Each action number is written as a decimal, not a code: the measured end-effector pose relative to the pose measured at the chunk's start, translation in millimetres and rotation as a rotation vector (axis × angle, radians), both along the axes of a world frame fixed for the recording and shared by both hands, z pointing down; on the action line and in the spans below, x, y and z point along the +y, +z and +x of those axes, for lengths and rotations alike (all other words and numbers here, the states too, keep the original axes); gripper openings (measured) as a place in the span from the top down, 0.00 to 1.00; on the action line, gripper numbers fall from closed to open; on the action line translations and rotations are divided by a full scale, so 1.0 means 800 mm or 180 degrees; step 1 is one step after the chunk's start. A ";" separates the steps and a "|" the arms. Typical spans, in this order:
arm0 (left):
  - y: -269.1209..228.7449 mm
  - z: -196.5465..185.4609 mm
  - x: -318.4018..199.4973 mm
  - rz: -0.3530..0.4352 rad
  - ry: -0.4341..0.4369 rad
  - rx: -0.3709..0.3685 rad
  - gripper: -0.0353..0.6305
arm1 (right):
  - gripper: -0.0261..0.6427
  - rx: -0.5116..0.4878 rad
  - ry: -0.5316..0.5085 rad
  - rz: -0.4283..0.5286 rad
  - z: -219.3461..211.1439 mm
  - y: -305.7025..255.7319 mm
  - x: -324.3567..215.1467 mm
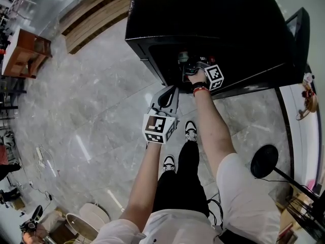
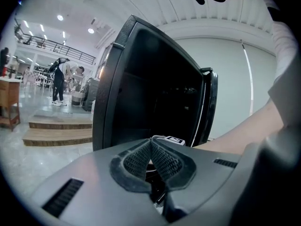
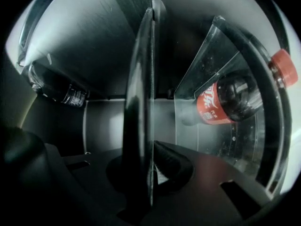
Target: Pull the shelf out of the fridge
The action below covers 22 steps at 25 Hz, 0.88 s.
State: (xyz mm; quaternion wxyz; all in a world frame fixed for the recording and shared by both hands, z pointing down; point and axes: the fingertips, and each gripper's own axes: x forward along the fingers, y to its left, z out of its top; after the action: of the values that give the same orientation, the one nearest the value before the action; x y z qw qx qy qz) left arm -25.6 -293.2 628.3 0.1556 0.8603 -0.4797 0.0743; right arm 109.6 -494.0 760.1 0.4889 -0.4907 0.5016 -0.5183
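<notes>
Gripping the glass shelf (image 3: 139, 102) edge inside the black fridge (image 1: 203, 14): right gripper (image 3: 149, 149), jaws clamped on it. Left gripper (image 2: 150, 144): jaws closed, empty, just outside the fridge front. Cola bottle (image 3: 230, 102): inside fridge, near the shelf.

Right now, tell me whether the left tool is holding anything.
No: the left tool hangs outside the fridge, its jaws shut together with nothing between them.
</notes>
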 end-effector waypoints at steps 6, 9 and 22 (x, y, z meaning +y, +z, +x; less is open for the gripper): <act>-0.010 -0.005 0.010 0.0001 0.0009 -0.0045 0.92 | 0.91 0.0026 -0.0056 -0.0021 -0.001 -0.001 0.009; -0.014 -0.010 0.017 0.0022 -0.0005 -0.0064 0.92 | 0.91 0.0023 -0.0004 -0.0001 -0.001 -0.003 0.016; -0.015 -0.019 0.040 -0.0010 -0.0077 -0.0071 0.92 | 0.91 0.0050 -0.0050 -0.0042 -0.002 -0.001 0.040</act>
State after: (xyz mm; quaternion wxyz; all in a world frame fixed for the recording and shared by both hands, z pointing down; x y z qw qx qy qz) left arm -40.7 -261.2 615.9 0.1525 0.8533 -0.4917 0.0827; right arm 108.2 -461.8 759.0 0.4776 -0.4940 0.5058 -0.5215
